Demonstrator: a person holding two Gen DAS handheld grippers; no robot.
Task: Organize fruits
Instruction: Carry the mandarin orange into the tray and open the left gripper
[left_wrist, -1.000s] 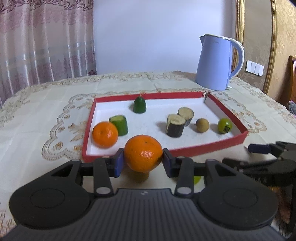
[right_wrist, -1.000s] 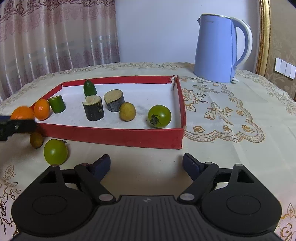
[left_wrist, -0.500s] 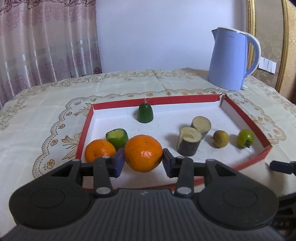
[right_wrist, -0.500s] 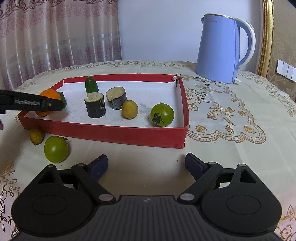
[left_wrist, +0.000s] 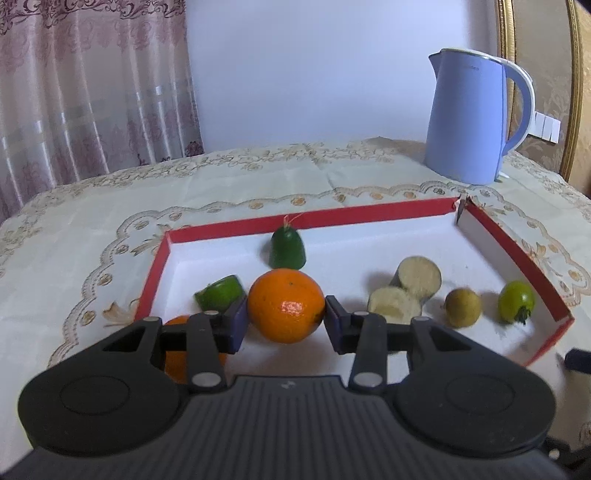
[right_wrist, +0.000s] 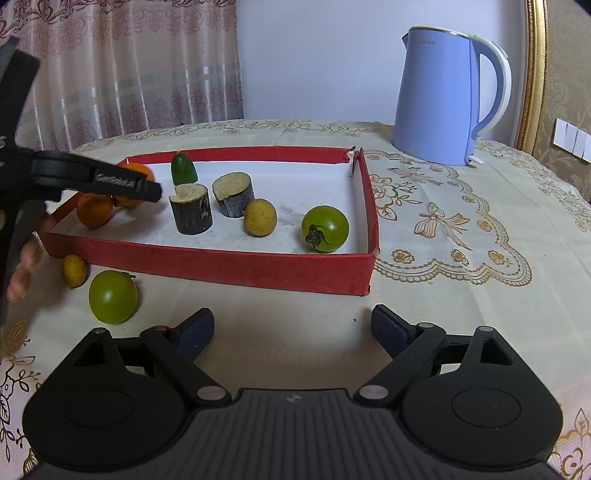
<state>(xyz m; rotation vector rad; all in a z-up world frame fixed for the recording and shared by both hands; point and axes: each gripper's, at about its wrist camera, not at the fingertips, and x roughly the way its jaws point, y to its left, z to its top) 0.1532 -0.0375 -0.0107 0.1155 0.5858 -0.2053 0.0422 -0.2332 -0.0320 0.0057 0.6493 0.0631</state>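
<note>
- Now the left gripper (left_wrist: 286, 321) pinches an orange (left_wrist: 285, 306) above the red tray (right_wrist: 229, 264), near its left end.
- Released carelessly, it could roll into the second orange (right_wrist: 95, 210) there.
- Right gripper (right_wrist: 291, 325): spread, empty, jaws opening, near the tray's front wall; green tomato (right_wrist: 112, 296) waits outside.

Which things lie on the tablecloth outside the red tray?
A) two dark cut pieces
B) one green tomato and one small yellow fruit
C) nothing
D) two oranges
B: the right wrist view shows a green tomato and a small yellow fruit on the cloth before the tray.
</note>
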